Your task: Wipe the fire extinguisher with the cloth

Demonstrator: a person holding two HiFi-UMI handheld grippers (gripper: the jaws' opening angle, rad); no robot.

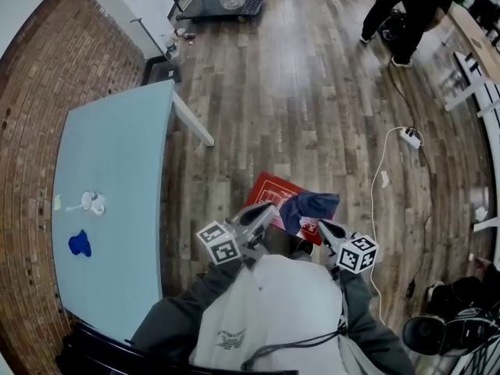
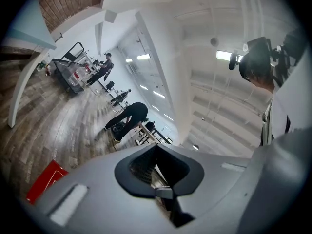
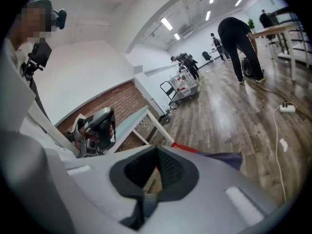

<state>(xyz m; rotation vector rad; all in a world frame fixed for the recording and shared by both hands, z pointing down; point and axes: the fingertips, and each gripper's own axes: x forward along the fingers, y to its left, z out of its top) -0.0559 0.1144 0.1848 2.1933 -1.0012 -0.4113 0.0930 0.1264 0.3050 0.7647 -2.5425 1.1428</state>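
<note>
On the wooden floor in front of me lies the red fire extinguisher [image 1: 269, 192], seen from above as a flat red shape with white markings. A dark blue cloth [image 1: 310, 206] is draped over its right end. My left gripper [image 1: 268, 211] hangs over the near left side of the red shape, jaws together and empty. My right gripper [image 1: 323, 227] is just this side of the cloth, shut, with nothing seen between its jaws. In the left gripper view a red corner [image 2: 45, 180] shows at lower left. The right gripper view shows the cloth [image 3: 228, 159] beyond the jaw rim.
A light blue table [image 1: 117, 155] stands at left against a brick wall [image 1: 31, 92], carrying a blue blob [image 1: 80, 244] and small white items [image 1: 92, 202]. A power strip [image 1: 411, 137] with a white cable lies at right. A person [image 1: 410, 6] bends far ahead. Black bags [image 1: 449, 328] sit lower right.
</note>
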